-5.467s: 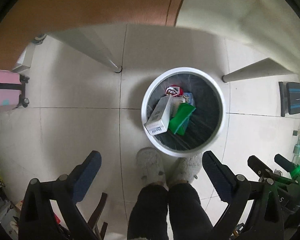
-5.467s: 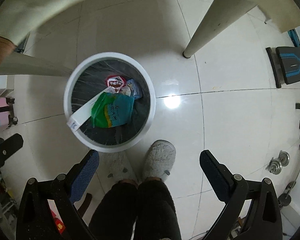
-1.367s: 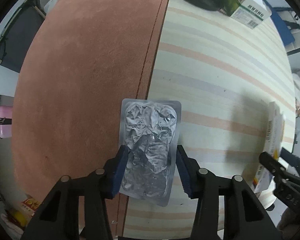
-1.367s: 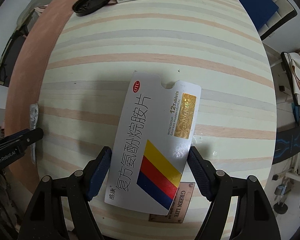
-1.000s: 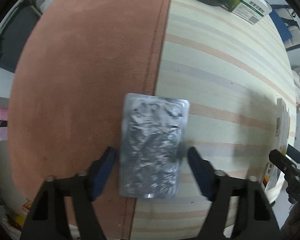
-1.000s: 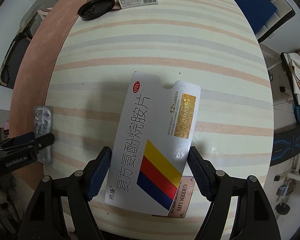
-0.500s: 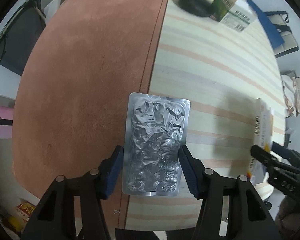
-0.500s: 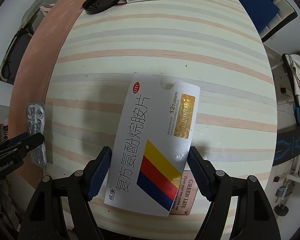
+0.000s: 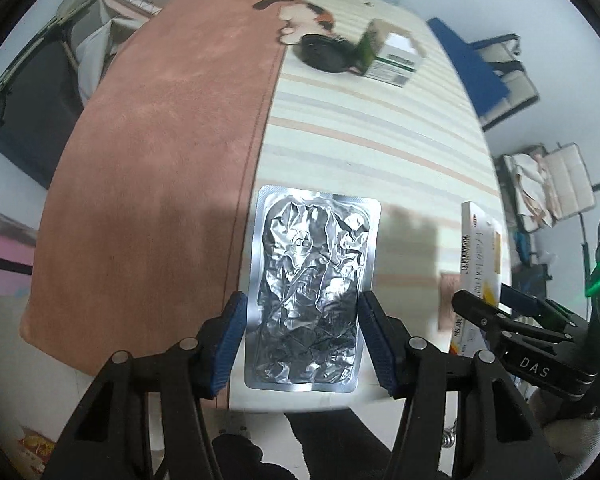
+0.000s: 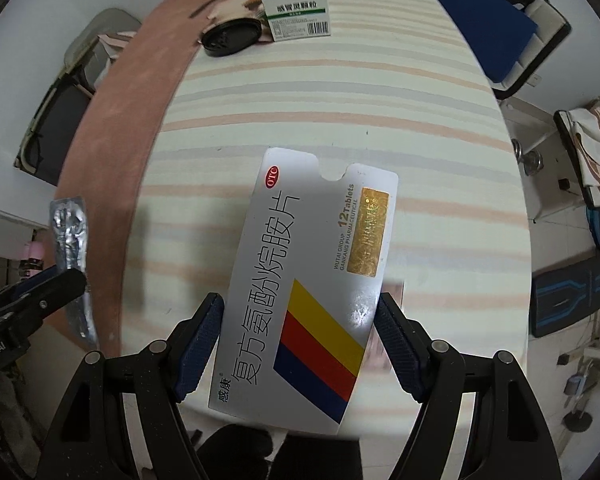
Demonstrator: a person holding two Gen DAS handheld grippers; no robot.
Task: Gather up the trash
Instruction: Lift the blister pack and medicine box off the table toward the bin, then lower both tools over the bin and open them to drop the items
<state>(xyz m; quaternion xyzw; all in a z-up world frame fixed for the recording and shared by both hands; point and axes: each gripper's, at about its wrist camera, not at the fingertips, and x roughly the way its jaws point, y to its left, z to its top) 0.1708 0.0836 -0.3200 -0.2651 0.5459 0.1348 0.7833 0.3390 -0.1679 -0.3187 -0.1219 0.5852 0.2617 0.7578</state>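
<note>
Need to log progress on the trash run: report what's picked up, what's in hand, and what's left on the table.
Done: both grabs are made. In hand: the left gripper is shut on the foil blister pack, the right gripper on the flat pill box; no bin is in view, so neither is binned. Left on the striped table: an open green-and-white medicine box and a black lid.

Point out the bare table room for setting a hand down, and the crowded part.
Bare: the striped cloth between the green medicine box and the held white pill box; also the brown cloth left of the foil blister pack. Crowded: the far end around the black lid.
</note>
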